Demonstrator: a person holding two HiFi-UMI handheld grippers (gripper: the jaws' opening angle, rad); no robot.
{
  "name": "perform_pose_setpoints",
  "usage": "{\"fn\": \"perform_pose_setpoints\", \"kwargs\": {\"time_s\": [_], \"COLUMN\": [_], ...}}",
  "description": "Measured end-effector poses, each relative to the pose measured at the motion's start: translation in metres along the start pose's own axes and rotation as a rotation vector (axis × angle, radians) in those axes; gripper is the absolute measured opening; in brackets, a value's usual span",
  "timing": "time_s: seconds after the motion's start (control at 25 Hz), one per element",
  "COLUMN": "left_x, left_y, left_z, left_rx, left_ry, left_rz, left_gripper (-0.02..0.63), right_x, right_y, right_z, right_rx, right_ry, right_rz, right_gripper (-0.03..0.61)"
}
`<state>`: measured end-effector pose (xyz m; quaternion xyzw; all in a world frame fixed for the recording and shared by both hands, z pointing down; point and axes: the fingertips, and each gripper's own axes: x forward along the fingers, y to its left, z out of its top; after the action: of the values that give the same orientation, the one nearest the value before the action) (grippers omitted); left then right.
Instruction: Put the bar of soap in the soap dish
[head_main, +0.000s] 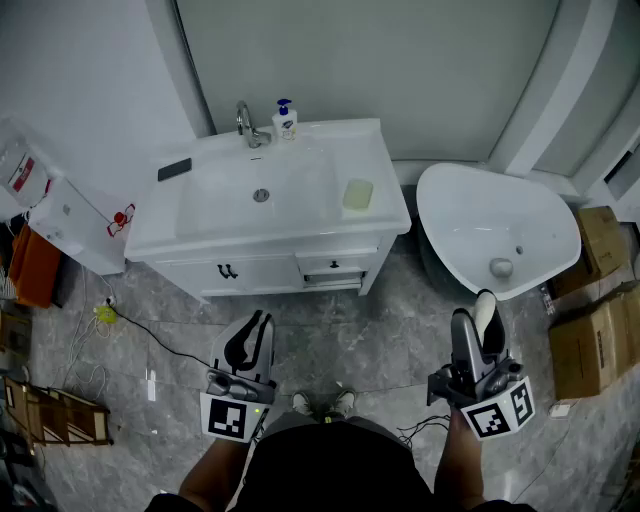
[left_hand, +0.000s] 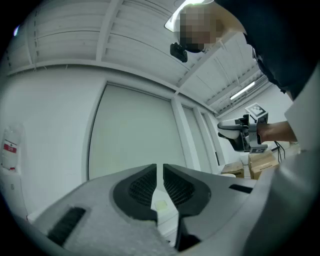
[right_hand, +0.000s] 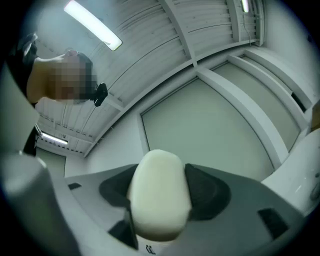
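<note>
A white oval bar of soap (head_main: 488, 318) stands upright between the jaws of my right gripper (head_main: 477, 320), which is shut on it; in the right gripper view the soap (right_hand: 159, 197) fills the space between the pads. The pale yellow-green soap dish (head_main: 358, 194) sits on the right side of the white vanity top (head_main: 390, 190), well ahead of both grippers. My left gripper (head_main: 257, 336) is held low in front of the cabinet, shut with nothing in it. In the left gripper view its jaws (left_hand: 159, 172) nearly meet, and the soap dish (left_hand: 161, 205) shows through the slit.
The sink basin (head_main: 262, 195) has a faucet (head_main: 246, 125) and a pump bottle (head_main: 285, 120) behind it, and a black flat object (head_main: 174, 169) at its left. A white tub (head_main: 495, 230) stands at right beside cardboard boxes (head_main: 595, 330). Cables (head_main: 140, 335) lie on the floor at left.
</note>
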<state>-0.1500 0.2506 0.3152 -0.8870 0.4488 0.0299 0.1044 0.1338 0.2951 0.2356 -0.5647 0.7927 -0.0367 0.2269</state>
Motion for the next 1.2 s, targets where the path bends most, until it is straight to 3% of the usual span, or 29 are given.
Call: {"fn": "perform_pose_setpoints", "kwargs": {"time_s": [0.4,0.76,1.2], "left_x": [0.011,0.018,0.108], "left_y": [-0.025,-0.025,0.004], "left_z": [-0.003,-0.021,-0.063], "left_rx": [0.021,0.024,-0.057], "left_ry": [0.002,0.060,0.078], "left_rz": [0.005,0.002,-0.079], "left_gripper": [0.043,0.043,0.043], "right_x": [-0.011,-0.002,0.060], "right_y": [-0.022,-0.025,-0.071], "right_z": [-0.002,-0.013,-0.034], "right_rx": [0.007,-0.095,-0.100], "right_ry": [0.013,0.046,0.094], "right_rz": [0.014,0.017,-0.068], "right_gripper": [0.276,0.276,0.276]}}
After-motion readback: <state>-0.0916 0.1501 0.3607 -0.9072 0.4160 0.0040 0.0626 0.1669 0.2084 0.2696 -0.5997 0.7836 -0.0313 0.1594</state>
